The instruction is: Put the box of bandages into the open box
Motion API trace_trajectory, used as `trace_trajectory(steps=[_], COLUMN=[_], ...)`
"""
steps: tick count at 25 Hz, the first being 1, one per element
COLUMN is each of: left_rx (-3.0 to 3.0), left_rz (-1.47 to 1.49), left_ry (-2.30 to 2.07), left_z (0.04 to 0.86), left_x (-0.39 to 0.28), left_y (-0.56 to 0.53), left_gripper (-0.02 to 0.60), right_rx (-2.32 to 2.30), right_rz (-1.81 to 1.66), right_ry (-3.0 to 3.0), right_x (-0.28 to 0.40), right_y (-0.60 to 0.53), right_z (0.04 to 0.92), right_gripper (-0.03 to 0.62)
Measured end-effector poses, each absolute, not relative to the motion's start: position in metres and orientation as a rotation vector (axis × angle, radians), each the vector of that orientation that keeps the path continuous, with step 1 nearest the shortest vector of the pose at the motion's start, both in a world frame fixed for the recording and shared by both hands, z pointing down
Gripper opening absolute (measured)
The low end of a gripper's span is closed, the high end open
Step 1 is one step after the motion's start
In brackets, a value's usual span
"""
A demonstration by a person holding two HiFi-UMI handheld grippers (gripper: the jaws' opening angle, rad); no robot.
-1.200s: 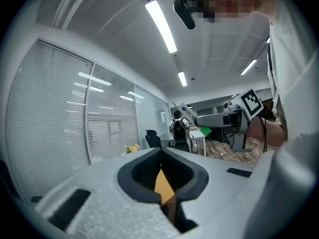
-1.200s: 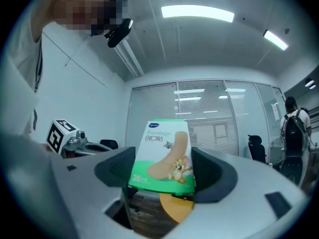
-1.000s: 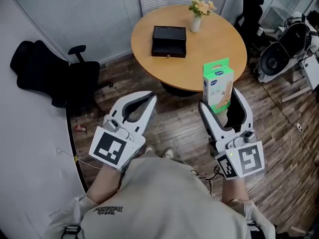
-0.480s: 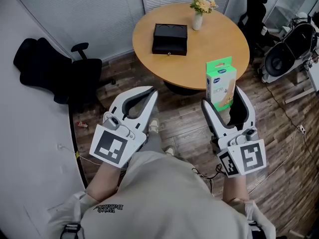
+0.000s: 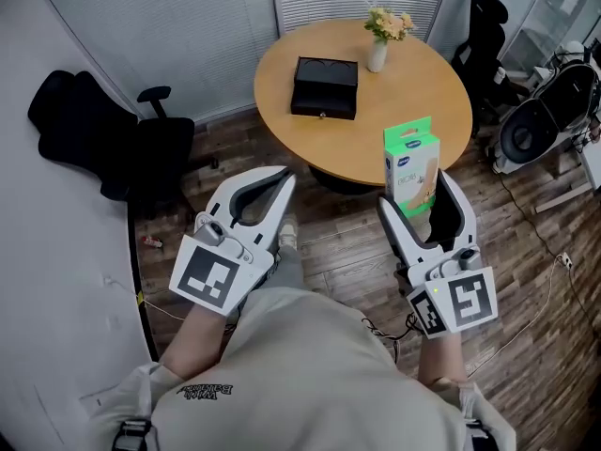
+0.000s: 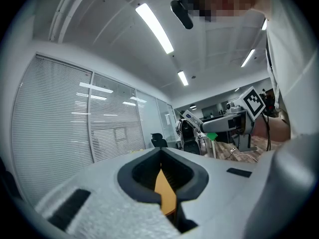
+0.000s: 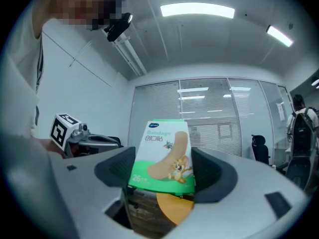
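My right gripper (image 5: pixel 414 192) is shut on a green-and-white box of bandages (image 5: pixel 411 163), which it holds upright above the wooden floor, just short of the round table's near edge. In the right gripper view the box of bandages (image 7: pixel 164 156) stands between the two grey jaws. A black box (image 5: pixel 325 87) lies on the round wooden table (image 5: pixel 413 92), far ahead and to the left of the bandages. My left gripper (image 5: pixel 281 178) is shut and holds nothing; it hangs over the floor at the left, level with the right one.
A white vase of flowers (image 5: pixel 377 50) stands on the table's far side. A black office chair (image 5: pixel 103 144) is at the left by the curved white wall. More chairs (image 5: pixel 488 45), a round fan-like device (image 5: pixel 537 128) and floor cables lie at the right.
The view has drifted slightly as the person steps, and the table sits a little lower in it. Both grippers keep their pose, and the bandage box stays held.
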State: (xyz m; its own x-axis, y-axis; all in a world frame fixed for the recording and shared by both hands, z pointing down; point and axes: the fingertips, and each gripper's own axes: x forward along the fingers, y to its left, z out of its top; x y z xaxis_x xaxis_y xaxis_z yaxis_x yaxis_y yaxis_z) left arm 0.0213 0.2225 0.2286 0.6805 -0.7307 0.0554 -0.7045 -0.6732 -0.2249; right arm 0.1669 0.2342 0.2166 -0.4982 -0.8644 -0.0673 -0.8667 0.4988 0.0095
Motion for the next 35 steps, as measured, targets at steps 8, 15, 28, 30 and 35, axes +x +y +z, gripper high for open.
trace_trajectory(steps=[8, 15, 28, 30, 35], left_rx=[-2.682, -2.781, -2.848, -2.865, -2.901], left_rz=[-0.241, -0.193, -0.248, -0.255, -0.284], left_ry=[1.180, 1.160, 1.107, 1.092, 1.059], left_z=[0.251, 0.246, 0.262, 0.264, 0.275], left_x=[0.025, -0.013, -0.021, -0.023, -0.035], left_y=[0.207, 0.137, 0.027, 0.010, -0.046], left_gripper=[0.021, 0.021, 0.023, 0.021, 0.022], right_rx=[-1.557, -1.617, -1.699, -1.701, -1.746], right_rz=[0.043, 0.021, -0.024, -0.029, -0.035], right_ry=[2.688, 2.709, 2.728, 2.776, 2.853], right_x=[0.177, 0.139, 0.127, 0.119, 0.102], right_y=[0.216, 0.148, 0.042, 0.023, -0.033], right_z=[0.243, 0.238, 0.251, 0.258, 0.276], right_gripper=[0.356, 0.356, 0.356, 0.356, 0.356])
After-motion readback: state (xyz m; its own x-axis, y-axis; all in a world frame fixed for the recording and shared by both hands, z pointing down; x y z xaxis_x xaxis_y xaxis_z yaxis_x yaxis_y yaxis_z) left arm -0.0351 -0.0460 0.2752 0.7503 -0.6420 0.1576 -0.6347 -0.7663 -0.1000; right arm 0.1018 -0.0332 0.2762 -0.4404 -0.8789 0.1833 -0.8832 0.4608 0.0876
